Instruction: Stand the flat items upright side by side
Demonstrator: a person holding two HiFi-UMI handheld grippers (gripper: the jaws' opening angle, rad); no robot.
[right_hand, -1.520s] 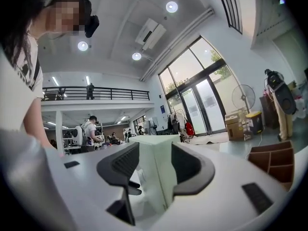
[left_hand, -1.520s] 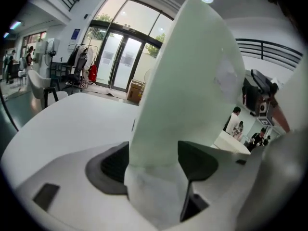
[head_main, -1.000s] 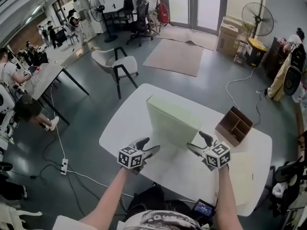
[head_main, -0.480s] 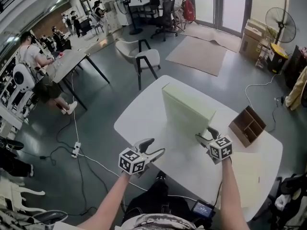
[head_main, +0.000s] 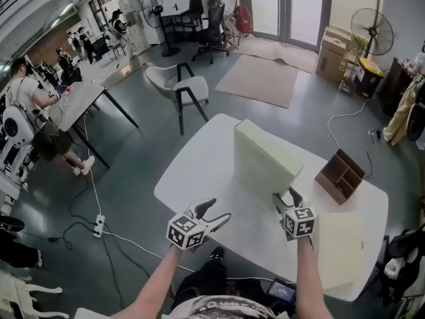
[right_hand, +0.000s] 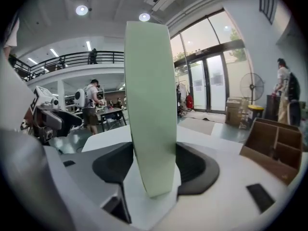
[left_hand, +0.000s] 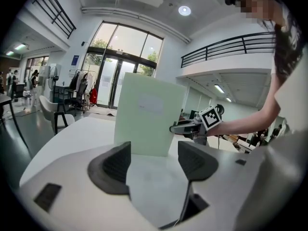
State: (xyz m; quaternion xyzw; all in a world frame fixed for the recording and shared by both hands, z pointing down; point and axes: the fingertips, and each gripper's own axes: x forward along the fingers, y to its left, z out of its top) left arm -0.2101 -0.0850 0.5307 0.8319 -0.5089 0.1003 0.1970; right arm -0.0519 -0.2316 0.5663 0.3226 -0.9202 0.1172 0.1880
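Observation:
A pale green flat box [head_main: 265,158] stands upright on the white table [head_main: 199,171], its broad face turned to the left gripper view [left_hand: 147,112]. My right gripper [head_main: 287,195] is at its near end, jaws closing, with the box's narrow edge [right_hand: 149,95] between the pads and touching both. My left gripper [head_main: 219,211] hangs open and empty over the table's near left edge, apart from the box; nothing lies between its pads [left_hand: 154,160]. A cream flat item [head_main: 340,248] lies flat at the near right.
A brown wooden organiser [head_main: 340,175] with compartments sits on the table's right side, just beyond the green box. Chairs, a rug, fans and other tables with people stand on the floor around. A cable and power strip [head_main: 98,226] lie on the floor at left.
My right gripper has moved in onto the green box's near end and its jaws have narrowed on it. The left gripper has drawn back from the box toward the table's edge.

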